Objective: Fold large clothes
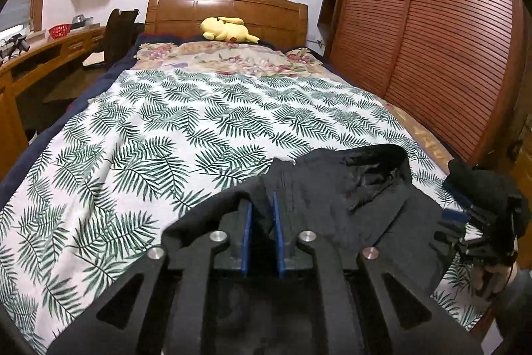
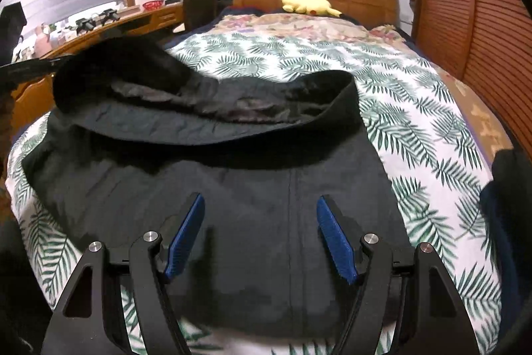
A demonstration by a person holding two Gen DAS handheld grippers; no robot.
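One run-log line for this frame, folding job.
phase: fold start | left tongs: shut on black garment | right tongs: open above garment | surface: leaf-print sheet

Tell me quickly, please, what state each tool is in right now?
Left tool: shut on the black garment.
Right tool: open, holding nothing.

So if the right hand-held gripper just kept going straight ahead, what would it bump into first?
Probably the dark garment spread on the bed: the right hand-held gripper, jaws open, points down at its flat cloth.
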